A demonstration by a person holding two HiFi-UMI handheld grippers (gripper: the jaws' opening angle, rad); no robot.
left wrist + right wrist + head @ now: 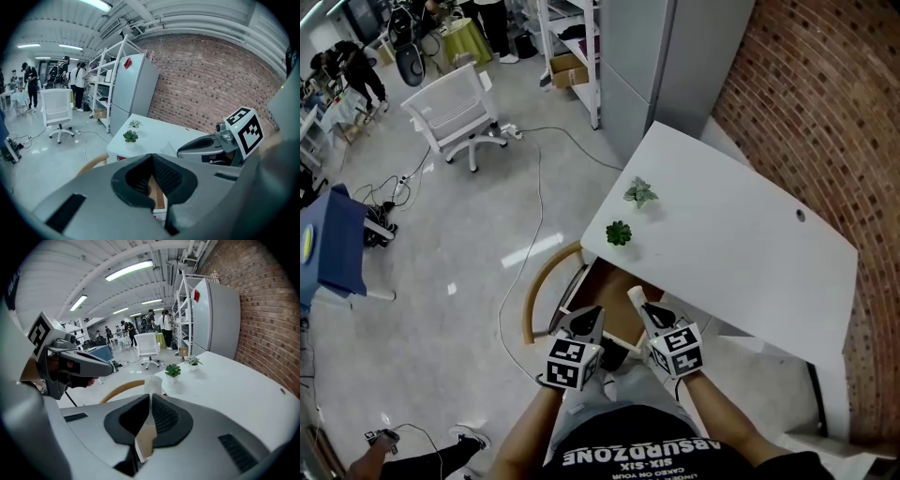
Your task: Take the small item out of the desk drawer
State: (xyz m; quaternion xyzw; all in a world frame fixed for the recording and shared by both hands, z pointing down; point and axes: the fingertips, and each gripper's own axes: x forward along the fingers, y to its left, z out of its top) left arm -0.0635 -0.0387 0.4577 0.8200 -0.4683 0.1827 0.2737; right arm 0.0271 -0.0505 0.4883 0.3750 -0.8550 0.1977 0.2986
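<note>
1. Head view: a white desk (741,234) is set against a brick wall, with a curved wooden chair back (546,272) at its near edge.
2. On the person's black T-shirt (637,450) the word "ABSURDZONE" is printed, read upside down from this view. "SIX-SIX" is printed next to it, and a smaller line cannot be read.
3. An open drawer (614,281) with a brown inside is seen under the desk's near edge.
4. The left gripper (586,314) (151,157) is held beside the right one. Its jaws are pressed together at the tips with nothing between them. Only black-and-white square markers, no letters, are borne on its cube.
5. The right gripper (649,309) (150,397) is pinched on the small item. It is angled toward the drawer.
6. Two small potted plants are placed on the desk: a dark green one (619,232) (173,371) near the edge and a paler one (640,192) (192,361) just behind it.
7. The small item (635,298) (153,384), thin and pale, is clamped between the right pads and juts out past their tips. Its long axis is in line with the jaws, and its free end points toward the desk edge. It is seen over the open drawer.
</note>
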